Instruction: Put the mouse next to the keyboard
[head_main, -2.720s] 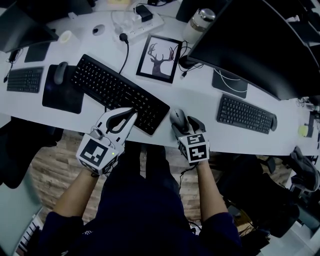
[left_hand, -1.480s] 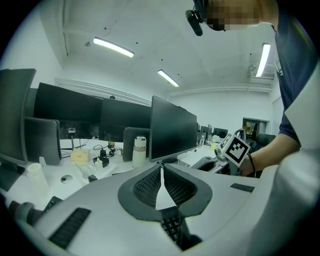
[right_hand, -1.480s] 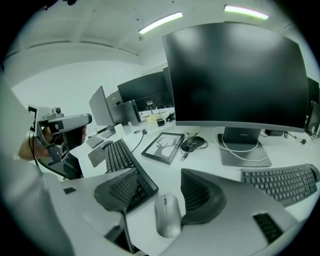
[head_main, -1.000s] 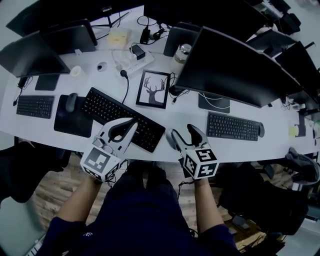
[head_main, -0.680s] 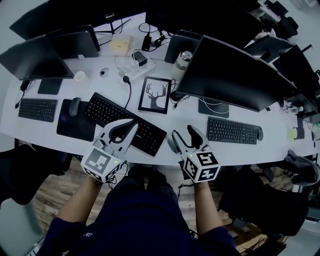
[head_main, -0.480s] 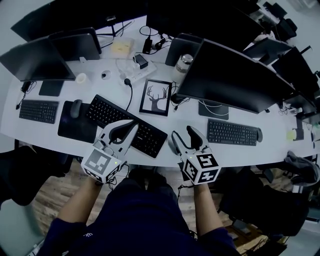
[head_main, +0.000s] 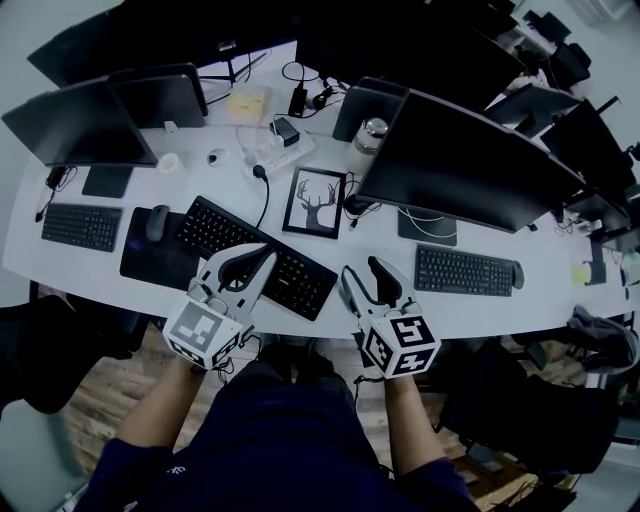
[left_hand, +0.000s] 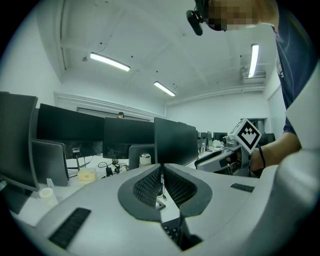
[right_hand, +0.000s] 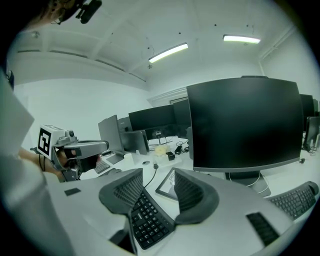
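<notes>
Head view: left claw (head_main: 264, 252) is above the keyboard (head_main: 298, 280). Right claw (head_main: 361, 268) covers the bench (head_main: 385, 245) at the keyboard's right end. The mouse cannot be made out.
Left gripper view: claw together, empty.
Right gripper view: claw apart, just been closing, empty.

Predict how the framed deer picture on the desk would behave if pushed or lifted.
The framed deer picture appears to lie flat, so it would probably slide rather than tip. Its frame looks stiff, not floppy. A glazed front, if there is one, could crack if dropped.
</notes>
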